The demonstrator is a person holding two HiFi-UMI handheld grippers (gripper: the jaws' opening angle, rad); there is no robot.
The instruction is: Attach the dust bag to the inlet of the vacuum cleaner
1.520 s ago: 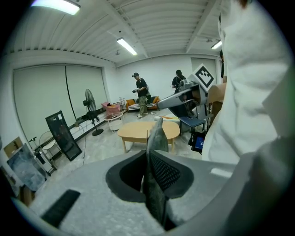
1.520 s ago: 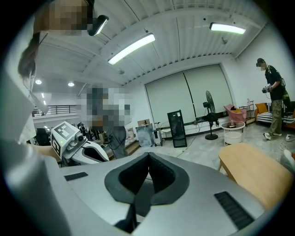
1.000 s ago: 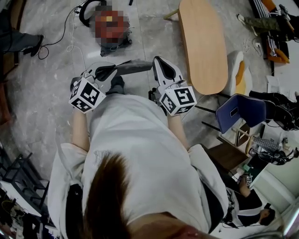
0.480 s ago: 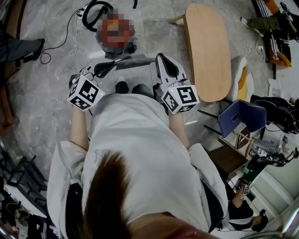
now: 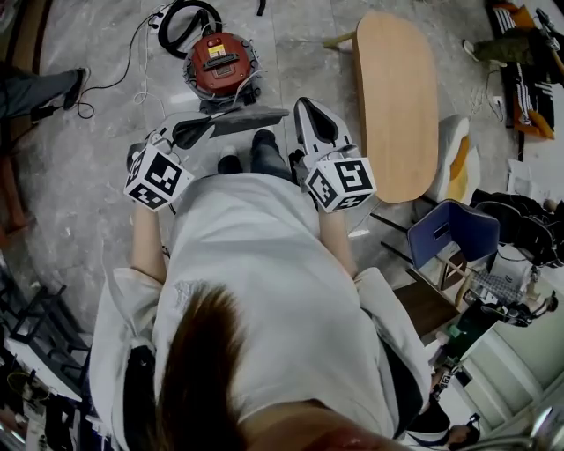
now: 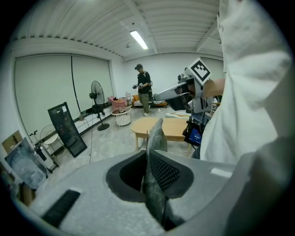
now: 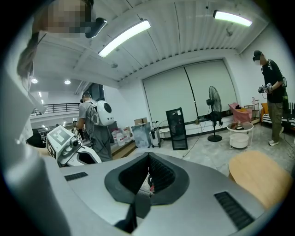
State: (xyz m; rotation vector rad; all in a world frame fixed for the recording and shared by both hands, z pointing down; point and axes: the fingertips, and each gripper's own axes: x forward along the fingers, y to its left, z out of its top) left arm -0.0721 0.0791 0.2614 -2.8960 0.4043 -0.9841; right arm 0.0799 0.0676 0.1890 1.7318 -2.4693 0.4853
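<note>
The red canister vacuum cleaner (image 5: 220, 62) stands on the grey floor at the top of the head view, just beyond both grippers. A flat grey dust bag (image 5: 242, 121) hangs level in front of the person, and my left gripper (image 5: 211, 130) is shut on its left end. In the left gripper view the grey bag fabric (image 6: 156, 138) sticks out between the closed jaws of that gripper (image 6: 148, 154). My right gripper (image 5: 300, 106) is beside the bag's right end, shut, and its own view (image 7: 148, 161) shows nothing between the jaws.
An oval wooden table (image 5: 397, 97) stands right of the vacuum. A black hose and white cable (image 5: 189, 18) lie behind and left of it. A blue chair (image 5: 449, 229) and clutter fill the right side. Another person (image 6: 144, 87) stands across the room.
The vacuum has come lower and nearer in the head view as both grippers travelled forward towards it. The bag stays in the left gripper and is now just short of the vacuum.
</note>
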